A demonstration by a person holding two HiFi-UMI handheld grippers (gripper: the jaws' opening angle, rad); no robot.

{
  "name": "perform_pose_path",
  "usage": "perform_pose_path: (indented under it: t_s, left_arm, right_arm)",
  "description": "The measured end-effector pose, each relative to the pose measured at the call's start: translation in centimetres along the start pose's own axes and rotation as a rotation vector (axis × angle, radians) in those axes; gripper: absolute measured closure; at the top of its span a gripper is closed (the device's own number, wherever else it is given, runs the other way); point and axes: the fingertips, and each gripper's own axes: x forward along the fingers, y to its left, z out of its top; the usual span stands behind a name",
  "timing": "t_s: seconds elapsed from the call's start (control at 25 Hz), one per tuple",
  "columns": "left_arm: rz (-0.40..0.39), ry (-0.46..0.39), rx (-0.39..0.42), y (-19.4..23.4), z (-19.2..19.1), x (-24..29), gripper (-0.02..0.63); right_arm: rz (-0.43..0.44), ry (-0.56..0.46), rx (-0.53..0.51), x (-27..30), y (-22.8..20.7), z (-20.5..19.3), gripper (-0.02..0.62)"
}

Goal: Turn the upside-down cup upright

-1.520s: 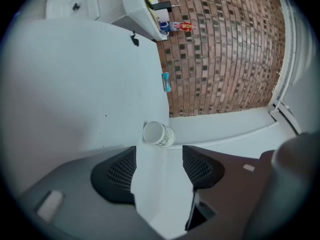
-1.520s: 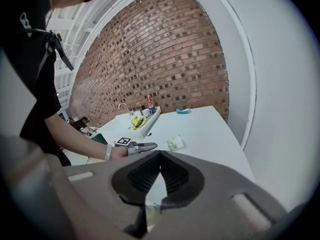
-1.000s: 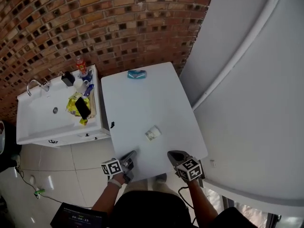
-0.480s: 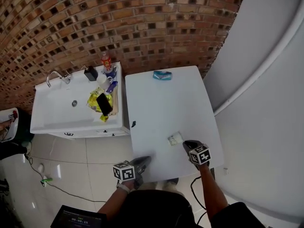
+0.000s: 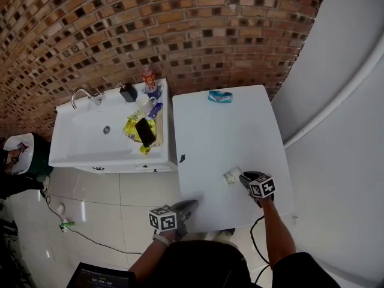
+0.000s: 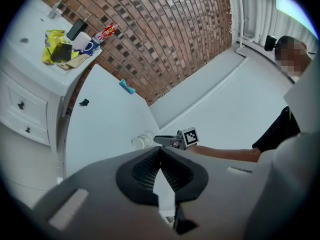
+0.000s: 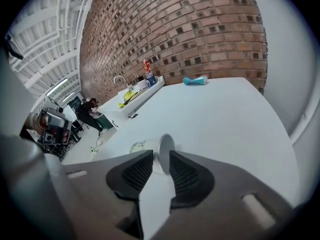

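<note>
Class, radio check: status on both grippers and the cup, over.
Left hand-held gripper shut, empty. Right hand-held gripper open, jaws astride one end of cup. It lies on its side on table. Nothing in the way.

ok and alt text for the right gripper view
A cup lies on its side on a white table, one end between the open jaws of the right gripper. Beyond are a blue item at the table's far edge and a brick wall.
</note>
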Motion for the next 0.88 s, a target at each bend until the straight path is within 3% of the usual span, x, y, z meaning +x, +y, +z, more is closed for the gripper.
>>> perform_pose_path:
  t_s: [0.12,0.24,0.52,0.64,0.88]
  left_arm:
    - [0.009,-0.001,0.004,0.4,0.3,-0.5,0.591]
    - [0.016,0.006,0.01,0.7,0.2,-0.7,0.591]
    - [0.002,0.014,0.018,0.7,-0.1,-0.5,0.591]
    - [-0.01,0.024,0.03,0.4,-0.3,-0.1,0.591]
    - [-0.034,0.035,0.037,-0.6,-0.7,0.3,0.591]
  right_arm:
    - [0.022,-0.006,-0.004,0.3,0.3,0.2,0.521]
    - [0.043,-0.026,-0.011,0.2,1.0,0.2,0.581]
    - [0.027,-0.041,-0.079,-0.7,2.6,0.7,0.589]
    - [-0.011,-0.029,-0.17,-1.7,3.1,1.3,0.591]
    - [-0.12,0.108,-0.454,-2.8,4.2,0.7,0.591]
